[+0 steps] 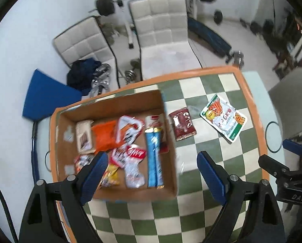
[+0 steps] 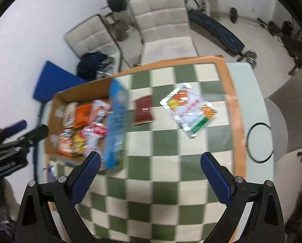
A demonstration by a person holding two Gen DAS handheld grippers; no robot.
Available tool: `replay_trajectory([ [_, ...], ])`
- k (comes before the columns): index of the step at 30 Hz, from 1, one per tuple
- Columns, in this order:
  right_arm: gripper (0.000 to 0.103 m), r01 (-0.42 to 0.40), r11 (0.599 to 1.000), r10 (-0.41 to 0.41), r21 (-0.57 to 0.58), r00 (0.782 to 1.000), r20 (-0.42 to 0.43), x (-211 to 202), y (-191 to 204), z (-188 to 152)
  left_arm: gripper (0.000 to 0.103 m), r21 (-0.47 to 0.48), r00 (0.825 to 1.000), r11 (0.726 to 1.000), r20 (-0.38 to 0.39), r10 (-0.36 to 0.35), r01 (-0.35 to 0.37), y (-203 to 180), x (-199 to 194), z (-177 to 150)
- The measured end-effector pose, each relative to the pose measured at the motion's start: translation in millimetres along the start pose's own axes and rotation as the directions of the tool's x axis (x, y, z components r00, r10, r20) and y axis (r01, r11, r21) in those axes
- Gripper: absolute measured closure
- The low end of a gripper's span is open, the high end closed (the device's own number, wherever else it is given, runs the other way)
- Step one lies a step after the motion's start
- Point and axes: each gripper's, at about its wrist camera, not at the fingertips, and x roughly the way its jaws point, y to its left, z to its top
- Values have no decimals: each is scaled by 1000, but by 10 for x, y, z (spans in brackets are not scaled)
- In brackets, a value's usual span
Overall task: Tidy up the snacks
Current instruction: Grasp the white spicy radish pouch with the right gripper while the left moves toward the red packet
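While both views blur, the left gripper (image 1: 152,167) hangs wide open and empty over the cardboard box (image 1: 114,103) of snack packets at 9 o'clock on the checkered cloth (image 1: 211,145). Right gripper (image 2: 151,165), jaws spread, grips nothing. 2 packets lie outside: a dark red pouch (image 1: 182,126) and a white-green pouch (image 1: 223,117), print unreadable. "DAS" shows on the right gripper's body.

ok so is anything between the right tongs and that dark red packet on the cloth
Nothing visible. The right tongs hang open above bare checkered cloth, and the dark red packet lies flat ahead of them in the open. The cardboard box sits to its left, the white pouch to its right.
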Motion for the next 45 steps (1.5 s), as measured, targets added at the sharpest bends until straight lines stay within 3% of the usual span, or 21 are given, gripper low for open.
replay_trajectory([
  [5, 2, 14, 1000, -13, 4, 996, -88, 701, -468, 426, 13, 67, 992, 995, -98, 85, -79, -341, 590, 539],
  [11, 2, 31, 998, -40, -55, 984, -175, 1606, -613, 852, 13, 109, 966, 981, -186, 177, -159, -555, 1160, 886],
  [17, 2, 65, 983, -102, -170, 970, -221, 2240, -441, 1009, 13, 86, 947, 984, -271, 174, -157, -654, 1565, 1043],
  [22, 3, 132, 963, -187, -233, 954, -234, 2504, -446, 955, 15, 74, 942, 986, -293, 166, -150, -786, 1747, 1053],
  [25, 3, 148, 965, -199, -215, 950, -240, 2530, -632, 904, 15, 88, 937, 973, -265, 228, -212, -886, 1799, 1038],
  [31, 3, 170, 976, -200, -135, 947, -252, 2441, -1109, 865, 15, 80, 935, 965, -243, 260, -248, -896, 1761, 1025],
  [34, 3, 179, 980, -197, -91, 946, -257, 2398, -1255, 890, 15, 91, 938, 952, -167, 304, -292, -903, 1572, 1028],
  [37, 3, 105, 992, -117, -66, 970, -214, 2301, -1226, 954, 15, 71, 953, 958, -101, 284, -278, -937, 1325, 1032],
  [40, 3, 52, 991, -76, -121, 977, -200, 2339, -1019, 965, 15, 58, 968, 969, -61, 243, -240, -1008, 1096, 1016],
  [45, 2, 116, 936, -177, -333, 971, -158, 2548, -532, 940, 15, 67, 971, 970, -40, 238, -235, -1042, 972, 983],
])
